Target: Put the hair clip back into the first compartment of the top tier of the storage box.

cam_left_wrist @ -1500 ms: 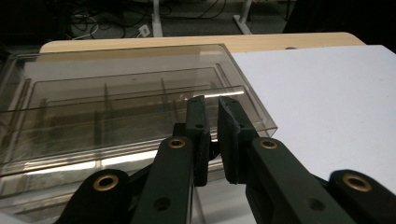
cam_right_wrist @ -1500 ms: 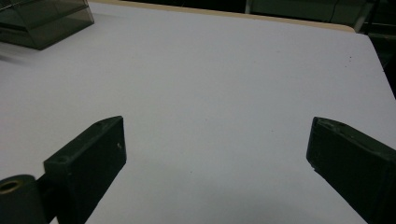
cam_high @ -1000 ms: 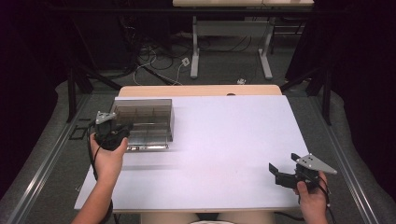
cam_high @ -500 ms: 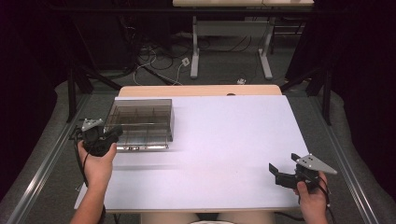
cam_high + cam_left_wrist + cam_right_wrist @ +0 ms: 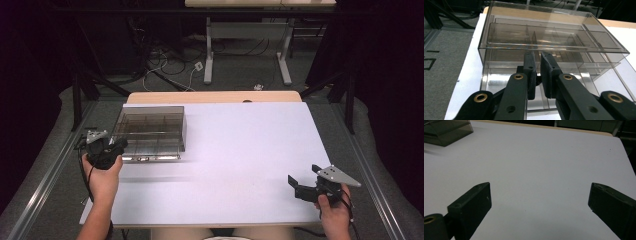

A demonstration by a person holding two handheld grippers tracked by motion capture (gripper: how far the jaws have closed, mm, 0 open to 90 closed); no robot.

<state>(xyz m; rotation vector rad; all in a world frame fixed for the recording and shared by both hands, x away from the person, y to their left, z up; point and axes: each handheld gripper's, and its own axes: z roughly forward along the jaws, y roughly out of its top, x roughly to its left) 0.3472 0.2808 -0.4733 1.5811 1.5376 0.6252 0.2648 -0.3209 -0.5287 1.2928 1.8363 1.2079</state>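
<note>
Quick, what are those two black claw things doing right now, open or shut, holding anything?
Left gripper: shut, nothing held, jaws pointing at the clear plastic box.
Right gripper: open, nothing held, over the white table.

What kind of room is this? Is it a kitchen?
No, it looks more like a lab or workshop for recording: a white-topped table on grey carpet, loose cables on the floor behind, metal desk legs, dark surroundings, and a clear plastic organizer box.
</note>
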